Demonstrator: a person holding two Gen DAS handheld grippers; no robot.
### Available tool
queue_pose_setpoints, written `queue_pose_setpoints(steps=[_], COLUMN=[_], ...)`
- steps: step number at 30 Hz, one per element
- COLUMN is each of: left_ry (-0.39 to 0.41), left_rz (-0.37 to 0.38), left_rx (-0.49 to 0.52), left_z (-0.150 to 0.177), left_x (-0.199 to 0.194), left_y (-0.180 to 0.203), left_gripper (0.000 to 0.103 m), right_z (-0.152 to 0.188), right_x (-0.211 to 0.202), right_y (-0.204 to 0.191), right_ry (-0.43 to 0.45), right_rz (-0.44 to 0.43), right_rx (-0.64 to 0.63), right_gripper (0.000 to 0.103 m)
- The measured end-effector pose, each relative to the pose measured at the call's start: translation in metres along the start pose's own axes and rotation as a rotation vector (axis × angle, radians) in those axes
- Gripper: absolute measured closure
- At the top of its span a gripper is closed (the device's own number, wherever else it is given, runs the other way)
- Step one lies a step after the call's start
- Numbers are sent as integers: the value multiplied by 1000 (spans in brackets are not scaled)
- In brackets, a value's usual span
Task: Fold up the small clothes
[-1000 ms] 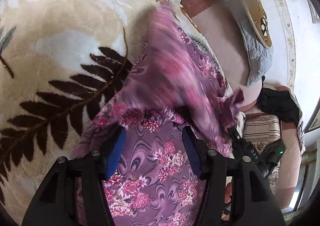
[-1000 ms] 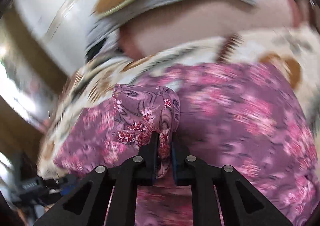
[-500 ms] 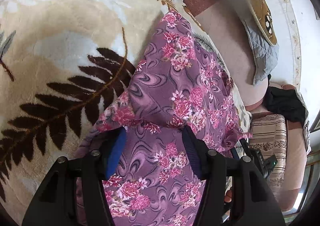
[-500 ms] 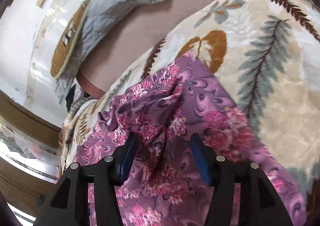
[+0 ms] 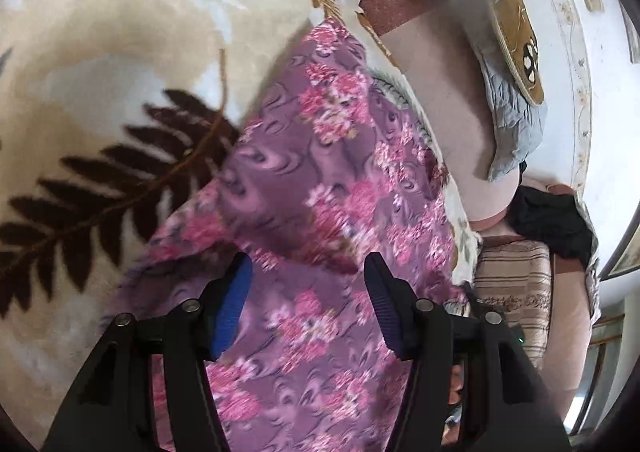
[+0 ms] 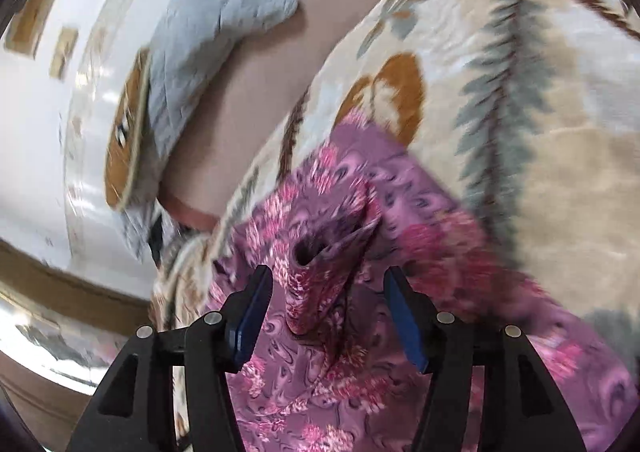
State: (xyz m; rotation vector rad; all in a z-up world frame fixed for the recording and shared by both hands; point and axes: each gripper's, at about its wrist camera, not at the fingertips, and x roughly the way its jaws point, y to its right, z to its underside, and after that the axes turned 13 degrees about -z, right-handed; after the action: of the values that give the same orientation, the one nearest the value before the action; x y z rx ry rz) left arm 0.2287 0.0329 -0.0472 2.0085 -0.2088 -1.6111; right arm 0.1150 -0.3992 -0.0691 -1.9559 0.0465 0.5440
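Released a second ago, the garment (image 5: 320, 180) now lies folded over on the blanket (image 5: 100, 92), running toward 1 o'clock from the wide-open, empty left gripper (image 5: 306, 284). Right view: right gripper (image 6: 328, 292) gapes empty around a raised ridge at 12 o'clock; flattening and further folds probably remain.

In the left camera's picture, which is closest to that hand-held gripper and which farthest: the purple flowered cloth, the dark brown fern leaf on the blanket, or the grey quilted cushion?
1. Purple flowered cloth: right between the open fingers of the left hand-held gripper.
2. Dark brown fern leaf: on the blanket, to the left.
3. Grey quilted cushion: farthest, upper right, beside the wall.
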Motion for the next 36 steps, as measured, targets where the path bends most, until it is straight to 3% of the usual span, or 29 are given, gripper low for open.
queue_pose_setpoints(steps=[2,3,4,6,8,10,12,13,15,19,21,24,26,30,33,36], left_ry=[23,39,58,80,71,55,52,55,49,44,54,84,100,119,117,105], left_rz=[-21,-28,-35,-60,-81,-113,-120,-105,-94,-83,-73,-63,-63,-76,-60,-35], left_rx=[-12,-13,-12,8,34,48,46,41,38,58,81,121,144,213,223,226], left_z=[-7,-11,-14,-18,-19,-15,-12,-12,-12,-11,-9,-4,-1,0,-2,-4], left_x=[-2,-4,-7,-9,-4,5,9,8,6,5,5,6,5,9,10,10], left_y=[3,4,5,5,2,-2,-7,-10,-12,-11,-10,-7,-5,-1,-3,-6], left_gripper=[48,51,61,68,82,83,83,83,83,81,76,68,64,63,63,63], right_z=[-3,-8,-14,-20,-24,-22,-11,-8,-6,-12,-18,-19,-12,-1,9,19], right_x=[14,16,9,-15,-27,-19,-4,-4,-17,-60,-64,-39,-22,22,66,72], right_y=[-3,-10,-19,-33,-29,-14,15,21,19,2,-8,-22,-25,-38,-25,-43], right_ry=[-47,-71,-46,29,50,-6,-137,-148,-105,113,132,30,5,-66,-193,-185], right_rz=[22,-4,-39,-131,-114,8,167,161,126,128,118,108,147,134,267,337], right_rx=[-13,-34,-58,-111,-135,-150,-138,-128,-117,-139,-165,-238,-283,-362,-402,-499], right_gripper=[89,97,97,97,97,97,96,96,89,88,88,74,74,75,81,75])
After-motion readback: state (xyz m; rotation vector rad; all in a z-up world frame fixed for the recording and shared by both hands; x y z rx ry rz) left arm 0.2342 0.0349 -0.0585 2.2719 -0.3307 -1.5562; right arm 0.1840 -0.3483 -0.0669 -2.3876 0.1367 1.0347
